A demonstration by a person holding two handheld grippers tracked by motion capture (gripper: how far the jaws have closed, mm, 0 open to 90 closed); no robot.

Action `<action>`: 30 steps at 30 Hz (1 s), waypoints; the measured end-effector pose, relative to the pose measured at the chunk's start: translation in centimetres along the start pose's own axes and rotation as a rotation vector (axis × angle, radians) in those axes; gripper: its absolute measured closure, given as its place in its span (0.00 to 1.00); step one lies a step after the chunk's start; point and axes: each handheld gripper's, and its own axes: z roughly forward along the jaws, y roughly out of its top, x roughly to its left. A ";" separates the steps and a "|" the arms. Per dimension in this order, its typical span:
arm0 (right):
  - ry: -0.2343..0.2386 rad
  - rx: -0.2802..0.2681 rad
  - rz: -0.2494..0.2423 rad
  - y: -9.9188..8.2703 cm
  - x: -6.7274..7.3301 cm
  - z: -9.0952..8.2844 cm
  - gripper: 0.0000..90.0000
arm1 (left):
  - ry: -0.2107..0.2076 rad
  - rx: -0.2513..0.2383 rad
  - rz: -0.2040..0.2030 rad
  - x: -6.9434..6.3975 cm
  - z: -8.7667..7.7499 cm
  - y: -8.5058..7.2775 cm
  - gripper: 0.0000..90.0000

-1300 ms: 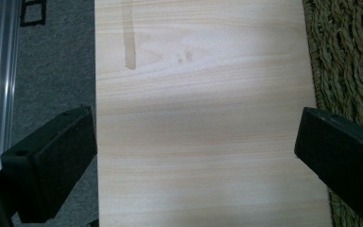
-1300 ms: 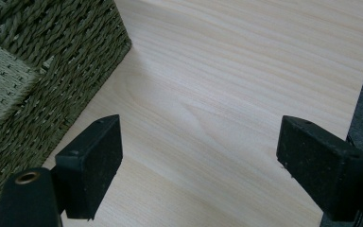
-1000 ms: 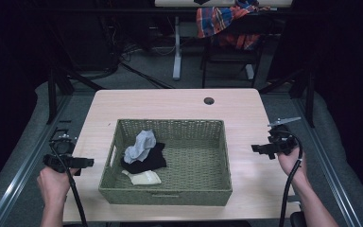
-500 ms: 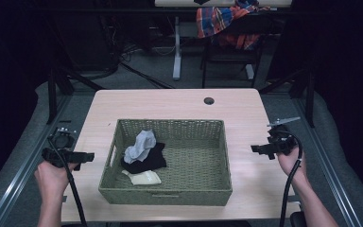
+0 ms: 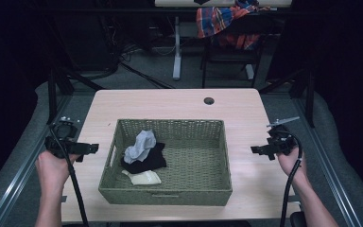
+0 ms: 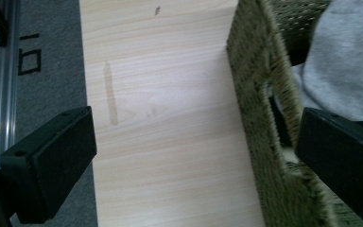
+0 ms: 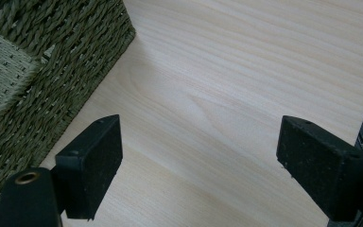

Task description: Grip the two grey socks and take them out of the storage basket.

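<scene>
Left gripper [image 5: 87,149] has drifted slightly outward, both it and right gripper [image 5: 260,150] spread empty beside the wicker basket [image 5: 170,196]; grey sock [image 5: 141,144] remains unlifted.

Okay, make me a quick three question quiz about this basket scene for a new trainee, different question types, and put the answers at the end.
1. True or false: the left tool is gripping the grey sock.
2. Which item lies nearest the basket's front wall? A) grey sock B) black garment C) cream sock
3. Fill in: both tools are held over the ____, outside the basket.

Key
1. False; its jaws stand open and empty beside the basket.
2. C
3. Table; the right tool is open too.
</scene>
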 end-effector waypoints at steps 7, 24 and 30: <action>-0.008 0.005 0.003 -0.1 0.0 0.0 0.17 | -0.020 -0.021 0.043 -1.5 -0.3 1.4 0.00; -0.003 0.013 -0.009 0.0 0.1 0.2 0.17 | -0.075 0.017 0.159 -5.5 1.6 5.0 0.00; 0.005 0.024 -0.010 0.0 0.1 0.4 0.17 | -0.092 0.039 0.193 -6.8 2.6 5.6 0.00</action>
